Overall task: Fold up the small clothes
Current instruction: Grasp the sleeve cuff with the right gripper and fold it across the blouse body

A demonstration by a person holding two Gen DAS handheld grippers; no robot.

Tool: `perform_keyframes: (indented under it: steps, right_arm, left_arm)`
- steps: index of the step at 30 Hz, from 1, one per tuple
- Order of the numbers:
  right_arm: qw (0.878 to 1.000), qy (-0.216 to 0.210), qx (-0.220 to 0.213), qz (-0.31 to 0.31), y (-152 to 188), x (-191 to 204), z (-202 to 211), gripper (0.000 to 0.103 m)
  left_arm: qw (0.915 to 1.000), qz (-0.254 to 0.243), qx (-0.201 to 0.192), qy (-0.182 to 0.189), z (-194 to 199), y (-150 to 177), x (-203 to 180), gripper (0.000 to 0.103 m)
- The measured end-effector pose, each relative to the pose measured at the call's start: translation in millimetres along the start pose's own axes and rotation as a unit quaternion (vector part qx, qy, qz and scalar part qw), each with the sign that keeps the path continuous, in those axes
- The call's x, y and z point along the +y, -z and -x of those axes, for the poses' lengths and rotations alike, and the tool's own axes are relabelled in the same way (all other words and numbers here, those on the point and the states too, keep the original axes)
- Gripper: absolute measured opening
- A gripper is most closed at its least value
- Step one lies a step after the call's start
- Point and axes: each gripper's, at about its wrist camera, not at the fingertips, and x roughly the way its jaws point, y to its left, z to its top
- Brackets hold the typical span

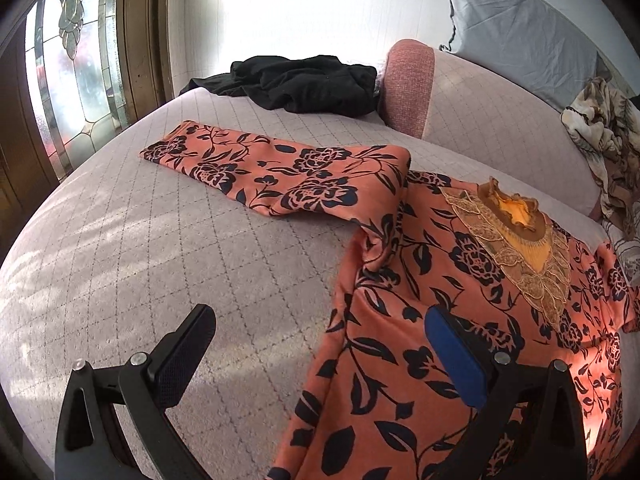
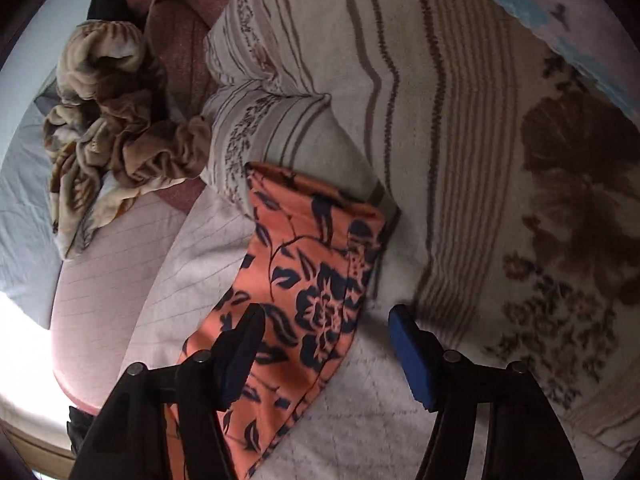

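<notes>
Across the quilted bed point(image 1: 200, 248), the orange floral top point(image 1: 420, 340) lies flat, sleeve point(image 1: 256, 168) stretching toward ten o'clock; thin, limp cloth, probably best pinched at a cuff or hem. Both claws, left gripper point(image 1: 320, 352) and right gripper point(image 2: 326, 344), stand spread, pinching nothing.

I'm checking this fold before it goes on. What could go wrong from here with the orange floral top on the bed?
The right gripper, open, stands over the orange floral top's sleeve, whose end lies against a striped beige blanket; a pinch there might catch the blanket too. The left gripper, open, straddles the top's side edge, so it may also grab the quilted grey bedcover.
</notes>
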Motion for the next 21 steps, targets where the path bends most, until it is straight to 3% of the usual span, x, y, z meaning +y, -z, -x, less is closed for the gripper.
perform_keyframes:
  steps: [3,4,6,9,11,13,16,19,21]
  right_arm:
    - [1.000,0.023,0.001,0.011,-4,10,-17,0.066]
    - [0.999,0.031,0.004,0.019,-4,13,-21,0.061]
    - [0.997,0.063,0.016,0.040,-7,20,-33,0.005]
    - [0.993,0.089,-0.006,0.082,-12,43,-25,0.005]
    - [0.987,0.080,-0.037,0.136,-13,80,-2,0.005]
    - [0.977,0.054,-0.075,0.193,-10,129,30,0.005]
    - [0.957,-0.033,-0.122,0.260,12,214,92,0.005]
    - [0.926,-0.145,-0.145,0.318,67,296,155,0.005]
    - [0.903,-0.211,-0.134,0.349,119,339,182,0.005]
  left_arm:
    - [1.0000,0.002,0.004,-0.003,-10,2,8,0.103]
    - [1.0000,0.004,0.005,-0.004,-13,3,10,0.103]
    - [0.9999,0.008,0.005,-0.004,-15,5,16,0.103]
    - [0.9996,0.028,-0.007,-0.001,-12,3,28,0.103]
    - [0.9984,0.054,-0.015,0.007,-9,-1,37,0.103]
    - [0.9963,0.080,-0.021,0.021,-5,-3,46,0.103]
    - [0.9933,0.105,-0.030,0.039,3,-5,55,0.103]
    - [0.9908,0.119,-0.044,0.049,12,-7,61,0.103]
    - [0.9900,0.121,-0.051,0.051,17,-8,64,0.103]
